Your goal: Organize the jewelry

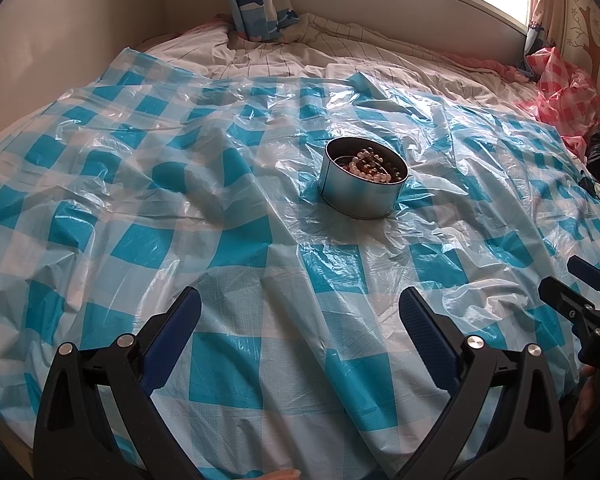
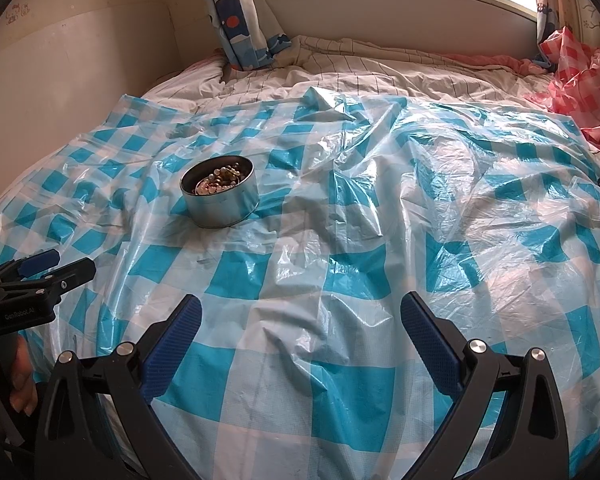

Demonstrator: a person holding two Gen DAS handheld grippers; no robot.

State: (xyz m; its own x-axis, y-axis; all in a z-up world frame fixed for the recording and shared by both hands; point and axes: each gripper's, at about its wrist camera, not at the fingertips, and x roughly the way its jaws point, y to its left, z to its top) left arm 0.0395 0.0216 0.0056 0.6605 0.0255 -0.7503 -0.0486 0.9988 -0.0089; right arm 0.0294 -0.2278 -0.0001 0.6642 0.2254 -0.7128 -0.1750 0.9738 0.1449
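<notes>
**Beads in the tin, both sets of fingers empty**

My left gripper (image 1: pixel 300 320) and right gripper (image 2: pixel 300 320) hover low over the bed, fingers spread wide and holding nothing. The round silver metal tin (image 1: pixel 362 192) sits at 12 o'clock from my left fingers and 11 o'clock from my right, on the blue-and-white checked plastic sheet (image 1: pixel 236 248) covering the bed. Inside lies a heap of pearl and amber beaded jewelry (image 1: pixel 370 166). I see no loose pieces on the sheet, so the gathering looks done or nearly so; no lid is visible. The left gripper's body reads "GenRobot.AI", partly cut off.
</notes>
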